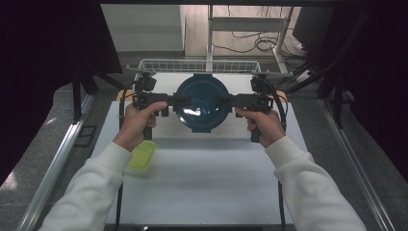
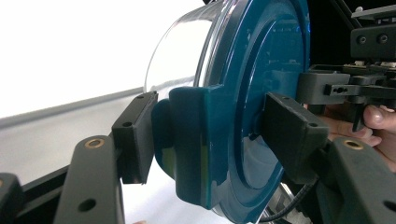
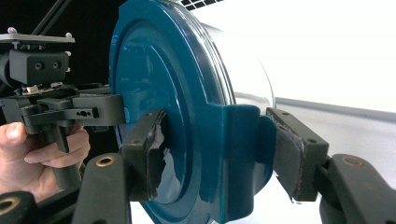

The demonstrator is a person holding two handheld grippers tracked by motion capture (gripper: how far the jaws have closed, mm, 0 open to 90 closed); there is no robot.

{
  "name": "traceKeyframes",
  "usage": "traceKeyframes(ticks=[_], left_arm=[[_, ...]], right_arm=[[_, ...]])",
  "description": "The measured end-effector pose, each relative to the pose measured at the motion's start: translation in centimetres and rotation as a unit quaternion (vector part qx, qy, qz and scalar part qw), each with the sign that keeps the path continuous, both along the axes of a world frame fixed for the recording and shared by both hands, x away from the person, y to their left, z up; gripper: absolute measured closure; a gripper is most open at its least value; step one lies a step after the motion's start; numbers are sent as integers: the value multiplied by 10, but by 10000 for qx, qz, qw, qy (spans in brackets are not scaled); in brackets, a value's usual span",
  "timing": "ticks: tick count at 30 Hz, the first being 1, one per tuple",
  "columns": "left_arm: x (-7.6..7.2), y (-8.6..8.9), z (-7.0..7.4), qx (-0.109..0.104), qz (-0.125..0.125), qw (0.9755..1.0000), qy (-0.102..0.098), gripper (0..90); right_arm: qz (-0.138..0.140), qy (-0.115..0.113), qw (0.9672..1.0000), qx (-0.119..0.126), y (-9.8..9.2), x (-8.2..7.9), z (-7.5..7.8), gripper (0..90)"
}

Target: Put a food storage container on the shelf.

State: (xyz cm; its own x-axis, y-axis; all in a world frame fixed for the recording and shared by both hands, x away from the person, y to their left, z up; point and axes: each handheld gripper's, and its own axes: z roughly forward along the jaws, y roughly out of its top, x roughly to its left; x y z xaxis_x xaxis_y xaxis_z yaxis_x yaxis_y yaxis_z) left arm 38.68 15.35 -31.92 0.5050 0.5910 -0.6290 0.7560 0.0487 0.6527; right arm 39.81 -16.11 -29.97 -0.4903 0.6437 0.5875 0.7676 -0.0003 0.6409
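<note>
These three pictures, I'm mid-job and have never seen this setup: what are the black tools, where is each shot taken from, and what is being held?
There is no robot arm here. A person in white sleeves holds a hand tool with two black jaws in each hand: the left gripper and the right gripper.

The wide picture comes from a fixed camera above the person, looking forward and down on the white table. The other two come from small cameras riding on each gripper, looking along its jaws.

Both grippers are clamped on the side latches of one round container with a teal lid and a clear body, held between them above the table.

On the table lies a small yellow-green dish. A wire basket stands at the far edge.
</note>
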Motion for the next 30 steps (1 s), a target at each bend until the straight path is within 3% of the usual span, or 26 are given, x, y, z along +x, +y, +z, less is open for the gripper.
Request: traceKeyframes(ticks=[16,30], left_arm=[[26,-1,17,5,-21,10000,-46,382],[58,-1,38,43,37,9999,-106,382]], right_arm=[[-8,-116,9999,22,-1,25,16,400],[22,-72,9999,81,-2,59,35,400]])
